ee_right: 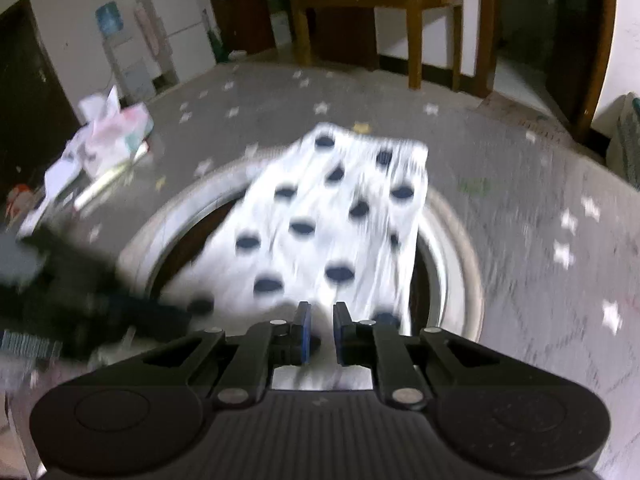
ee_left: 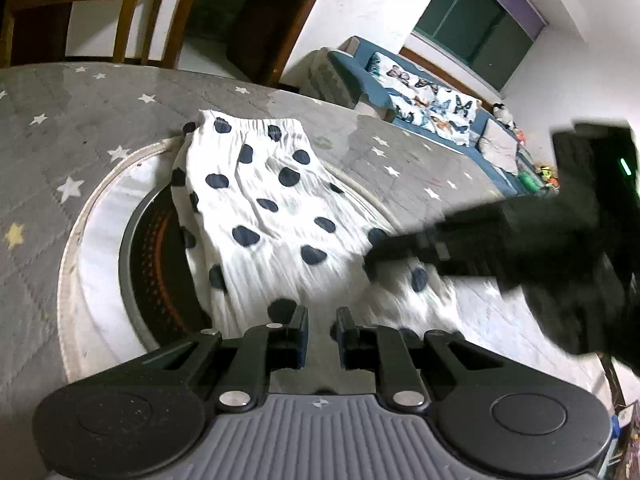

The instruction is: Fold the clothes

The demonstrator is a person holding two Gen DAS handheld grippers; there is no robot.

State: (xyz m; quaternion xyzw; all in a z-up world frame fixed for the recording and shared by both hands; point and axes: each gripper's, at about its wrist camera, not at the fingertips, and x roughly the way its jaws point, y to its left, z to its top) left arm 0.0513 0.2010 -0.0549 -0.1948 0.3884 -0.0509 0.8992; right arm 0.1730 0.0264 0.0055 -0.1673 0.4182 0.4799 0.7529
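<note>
Now your left gripper point(ee_left: 322, 326) and right gripper point(ee_right: 320, 320), fingers nearly closed, each pinch the spotted cloth's point(ee_left: 260, 200) near edge over the table point(ee_left: 48, 152).

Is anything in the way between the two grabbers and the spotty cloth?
Nothing visible is. The left gripper and the right gripper are both right at the near edge of the spotty cloth, with white fabric showing between their narrowly parted fingers. Whether they pinch it, the blur hides.
</note>
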